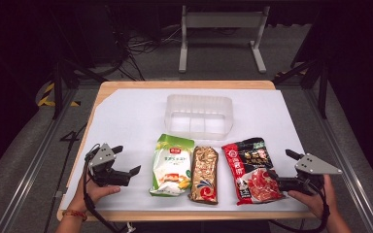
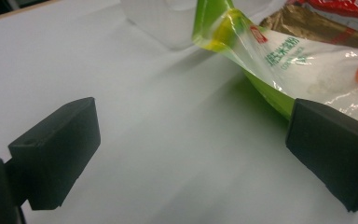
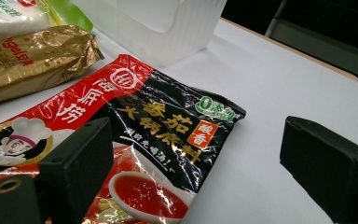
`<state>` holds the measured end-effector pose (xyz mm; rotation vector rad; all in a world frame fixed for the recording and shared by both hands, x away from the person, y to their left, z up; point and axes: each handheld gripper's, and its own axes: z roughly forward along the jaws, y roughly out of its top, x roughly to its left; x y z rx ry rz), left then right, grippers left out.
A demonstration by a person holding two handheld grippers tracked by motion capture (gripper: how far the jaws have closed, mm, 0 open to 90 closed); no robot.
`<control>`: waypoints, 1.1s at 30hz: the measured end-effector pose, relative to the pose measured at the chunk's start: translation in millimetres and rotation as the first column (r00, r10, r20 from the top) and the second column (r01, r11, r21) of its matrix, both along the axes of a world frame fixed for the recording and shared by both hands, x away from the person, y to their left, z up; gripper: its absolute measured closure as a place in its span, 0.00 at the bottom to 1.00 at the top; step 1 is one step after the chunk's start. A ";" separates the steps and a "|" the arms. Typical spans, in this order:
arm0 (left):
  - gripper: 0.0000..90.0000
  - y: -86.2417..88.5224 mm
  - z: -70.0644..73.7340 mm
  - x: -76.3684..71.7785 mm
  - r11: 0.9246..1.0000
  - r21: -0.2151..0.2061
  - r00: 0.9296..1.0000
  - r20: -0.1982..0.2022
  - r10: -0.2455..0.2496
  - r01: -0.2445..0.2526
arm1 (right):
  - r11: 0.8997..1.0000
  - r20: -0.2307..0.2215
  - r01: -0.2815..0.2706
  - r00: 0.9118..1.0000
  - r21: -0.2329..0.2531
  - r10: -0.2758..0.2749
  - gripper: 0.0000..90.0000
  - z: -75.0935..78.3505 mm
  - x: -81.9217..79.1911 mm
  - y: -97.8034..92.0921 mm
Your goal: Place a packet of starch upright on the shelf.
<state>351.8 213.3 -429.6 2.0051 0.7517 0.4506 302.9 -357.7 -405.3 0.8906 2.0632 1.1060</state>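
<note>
Three packets lie in a row near the table's front: a green and white packet (image 1: 171, 165), a gold packet (image 1: 204, 174) and a red and black packet (image 1: 250, 168). A clear plastic bin (image 1: 199, 115) stands behind them. My left gripper (image 1: 126, 160) is open, left of the green and white packet (image 2: 307, 70), holding nothing. My right gripper (image 1: 282, 164) is open at the right edge of the red and black packet (image 3: 135, 135), one jaw over the packet and the other over bare table. The gold packet (image 3: 32, 58) and the bin (image 3: 158, 25) lie beyond it.
A white sheet (image 1: 126, 121) covers the wooden table (image 1: 184, 85). A metal stand (image 1: 221, 34) and cables are on the floor behind the table. Bare sheet lies left of the green packet and right of the red one.
</note>
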 end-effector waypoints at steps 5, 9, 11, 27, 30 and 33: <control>0.05 -9.0 -5.7 -1.0 0.999 0.012 0.999 -0.018 -0.034 0.034 | 1.000 -0.027 -0.003 1.000 -0.007 0.003 0.11 -5.2 4.5 -0.4; 0.07 -7.4 -9.4 -2.5 0.999 0.020 0.997 -0.061 -0.039 0.040 | 0.999 -0.034 -0.020 0.999 -0.027 0.019 0.11 -6.4 6.5 5.0; 0.09 -3.8 -9.7 0.9 0.998 -0.021 0.993 -0.101 -0.056 0.054 | 0.999 -0.043 -0.039 0.998 -0.035 0.038 0.11 -7.3 7.0 10.8; 0.06 -42.6 -0.9 64.0 0.984 -0.106 0.956 -0.245 -0.162 0.140 | 0.995 -0.065 -0.076 0.995 -0.059 0.072 0.11 -10.4 0.5 17.8; 0.07 -53.5 -4.4 73.3 0.984 -0.065 0.952 -0.249 -0.179 0.168 | 0.994 -0.069 -0.084 0.994 -0.067 0.080 0.11 -11.0 -0.2 19.9; 0.07 -60.9 -8.4 81.4 0.982 -0.095 0.940 -0.288 -0.186 0.165 | 0.993 -0.070 -0.091 0.994 -0.079 0.085 0.11 -12.0 -0.9 21.5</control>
